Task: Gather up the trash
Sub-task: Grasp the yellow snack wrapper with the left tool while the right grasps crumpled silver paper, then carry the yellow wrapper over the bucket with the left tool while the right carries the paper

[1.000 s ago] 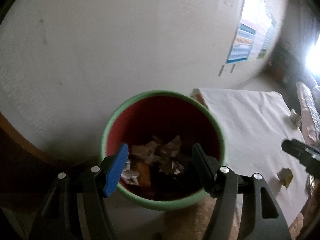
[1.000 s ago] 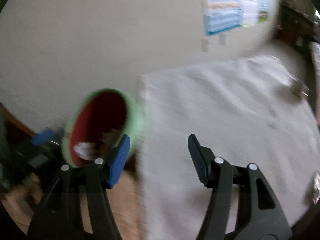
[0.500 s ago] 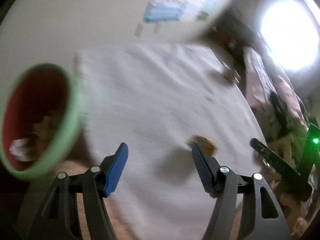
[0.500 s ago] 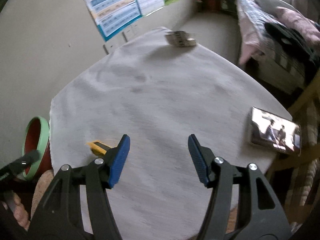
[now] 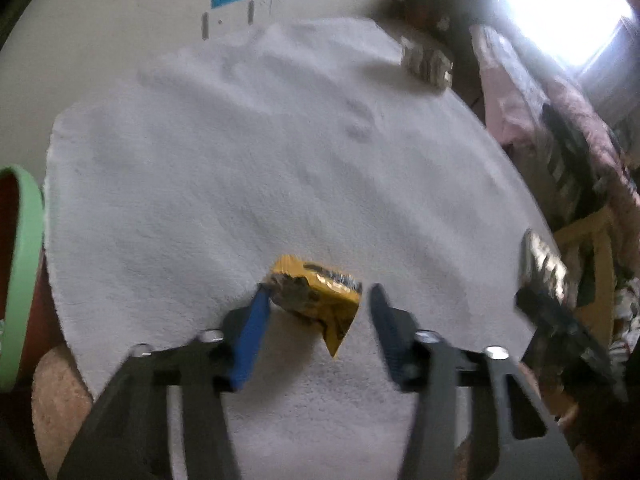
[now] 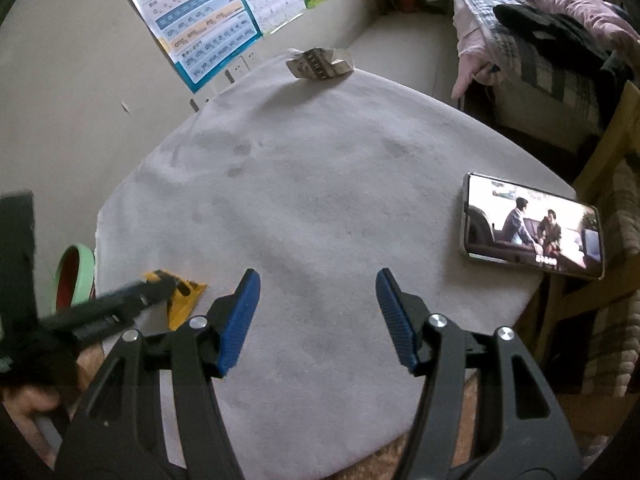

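Left claw [image 5: 316, 300] sits over the yellow wrapper [image 5: 320, 300] at the near-left part of the counter [image 5: 248, 168]. Its jaws have just been closing, w/ the wrapper between them; the left pad looks to touch the wrapper's edge, the right pad is clear of it, so no real grip yet. Right claw [image 6: 318, 312] hovers over bare cloth near the middle-front, jaws apart, nothing in them.

Progress, as a judgement: partway. The bin [image 5: 22, 264], green rim, red inside, stands just off the counter's left edge; what's in it can't be seen from here. Left to do: pinch the yellow wrapper, carry it left to the bin, then the crumpled pale wrapper [image 6: 320, 63] at the far edge. That looks like the last trash on the counter. The phone [image 6: 532, 226] at the right edge, screen lit w/ a video, prob. isn't trash.

Surface: round-looking counter under a pale grey fuzzy cloth, a few faint darker marks toward the far-middle. Soft nap, so a flat wrapper may need the pads pressed down to get under it.

Room: plain wall w/ a letter chart poster [image 6: 200, 24] at far left, bed [image 6: 540, 32] w/ bedding piled at far right, a wooden chair frame [image 6: 600, 200] by the right edge, bright window in the left-claw view.
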Tool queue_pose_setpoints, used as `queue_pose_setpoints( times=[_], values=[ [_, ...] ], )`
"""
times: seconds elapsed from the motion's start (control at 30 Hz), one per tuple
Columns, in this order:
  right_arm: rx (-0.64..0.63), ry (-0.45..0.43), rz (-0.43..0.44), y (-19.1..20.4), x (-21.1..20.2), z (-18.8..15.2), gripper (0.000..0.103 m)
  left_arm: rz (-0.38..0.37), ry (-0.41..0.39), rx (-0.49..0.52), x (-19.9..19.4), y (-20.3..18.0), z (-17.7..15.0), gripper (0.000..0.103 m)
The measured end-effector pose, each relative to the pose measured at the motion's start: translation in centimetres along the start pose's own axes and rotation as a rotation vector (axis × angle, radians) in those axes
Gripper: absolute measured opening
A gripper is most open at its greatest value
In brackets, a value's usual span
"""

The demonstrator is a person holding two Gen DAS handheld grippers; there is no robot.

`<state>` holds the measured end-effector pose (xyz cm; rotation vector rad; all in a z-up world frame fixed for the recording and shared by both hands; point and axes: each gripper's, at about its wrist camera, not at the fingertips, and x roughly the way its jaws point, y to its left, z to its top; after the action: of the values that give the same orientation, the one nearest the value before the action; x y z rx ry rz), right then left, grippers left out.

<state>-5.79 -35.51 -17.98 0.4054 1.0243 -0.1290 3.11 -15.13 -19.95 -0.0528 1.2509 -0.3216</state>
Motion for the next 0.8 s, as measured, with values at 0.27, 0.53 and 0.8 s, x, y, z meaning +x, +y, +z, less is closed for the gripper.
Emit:
queue_pose_setpoints(
  times=[0.27,0.53,0.8],
  values=[
    [-0.042,-0.081,-0.008,-0.2,3.5,9.6,0.059,-0.038,-0.026,0.100,-2.4,-0.1,-1.4,0.023],
    [-0.101,-0.078,-0.130,-0.1,12.5,22.8,0.066,0.058,-0.095,0.087,-6.4,3.8,-2.0,0.023],
    [0.086,0.074,0.041,-1.5,18.3,27.1,0.078,0.092,-0.081,-0.044,-6.8,8.6,-1.8,0.024]
  ],
)
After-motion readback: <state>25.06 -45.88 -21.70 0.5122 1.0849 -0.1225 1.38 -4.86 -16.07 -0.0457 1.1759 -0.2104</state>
